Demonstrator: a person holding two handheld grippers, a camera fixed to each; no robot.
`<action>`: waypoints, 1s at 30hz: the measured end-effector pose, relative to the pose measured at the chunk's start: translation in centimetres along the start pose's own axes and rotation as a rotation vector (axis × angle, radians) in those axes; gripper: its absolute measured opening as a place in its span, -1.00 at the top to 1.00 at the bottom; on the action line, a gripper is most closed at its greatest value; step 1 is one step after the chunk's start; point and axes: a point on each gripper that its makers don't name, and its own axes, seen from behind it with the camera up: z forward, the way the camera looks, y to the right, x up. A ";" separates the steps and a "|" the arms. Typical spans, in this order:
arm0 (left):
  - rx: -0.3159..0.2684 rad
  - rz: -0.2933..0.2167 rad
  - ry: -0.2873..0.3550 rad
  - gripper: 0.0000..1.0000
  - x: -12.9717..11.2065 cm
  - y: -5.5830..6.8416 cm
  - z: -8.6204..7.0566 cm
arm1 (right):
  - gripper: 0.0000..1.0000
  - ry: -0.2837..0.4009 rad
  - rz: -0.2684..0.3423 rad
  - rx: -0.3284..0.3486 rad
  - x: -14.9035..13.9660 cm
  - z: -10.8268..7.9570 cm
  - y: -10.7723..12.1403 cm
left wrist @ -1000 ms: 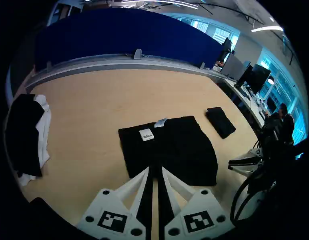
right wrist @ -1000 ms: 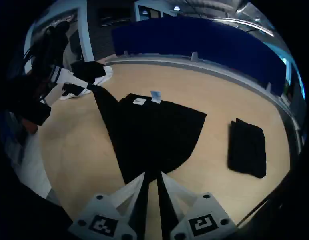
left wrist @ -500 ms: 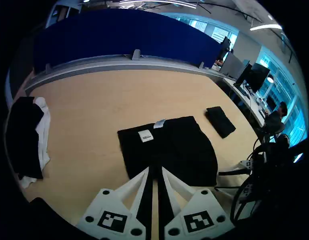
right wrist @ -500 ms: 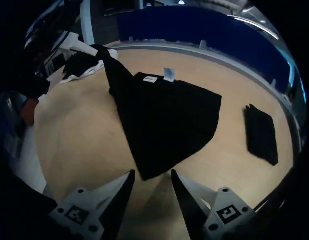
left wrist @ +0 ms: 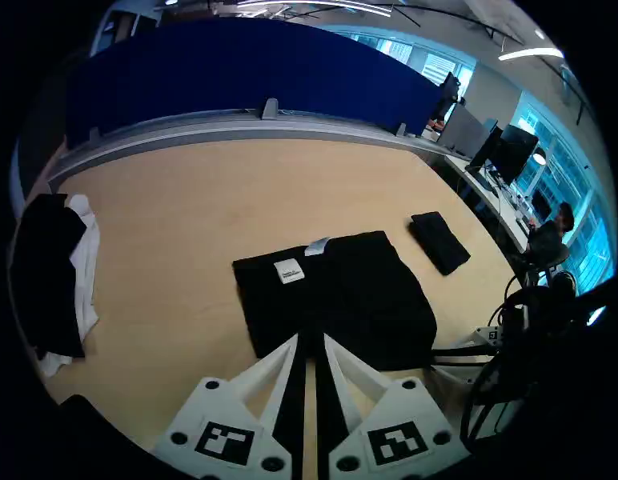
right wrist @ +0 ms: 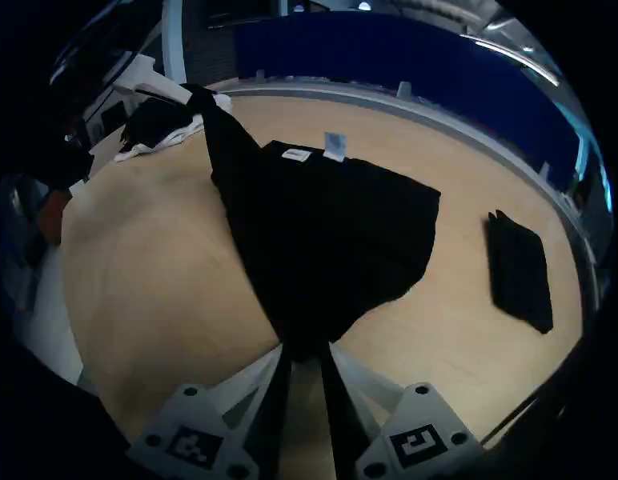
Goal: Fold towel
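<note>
A black towel (left wrist: 349, 288) with a white label (left wrist: 290, 270) lies spread on the light wooden table (left wrist: 189, 208). My left gripper (left wrist: 311, 352) is shut on the towel's near edge. To its right, my right gripper (left wrist: 435, 358) reaches the towel's other near corner. In the right gripper view the towel (right wrist: 341, 232) stretches away from my right gripper (right wrist: 306, 356), which is shut on its near corner. The left gripper (right wrist: 197, 94) holds the far left corner raised off the table, so that edge hangs taut.
A folded black towel (left wrist: 439, 242) (right wrist: 517, 270) lies to the right. A pile of black and white cloths (left wrist: 57, 272) (right wrist: 161, 124) sits at the left edge. A blue partition (left wrist: 253, 72) runs along the back. A person (left wrist: 549, 236) sits by monitors (left wrist: 509, 152).
The right gripper stood open behind the towel's corner half a second ago and is now shut on it again. The left gripper has stayed shut on its edge.
</note>
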 end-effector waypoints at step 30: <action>-0.002 -0.007 0.010 0.86 0.0 0.2 -1.2 | 0.82 0.077 0.042 0.063 7.3 -5.2 4.1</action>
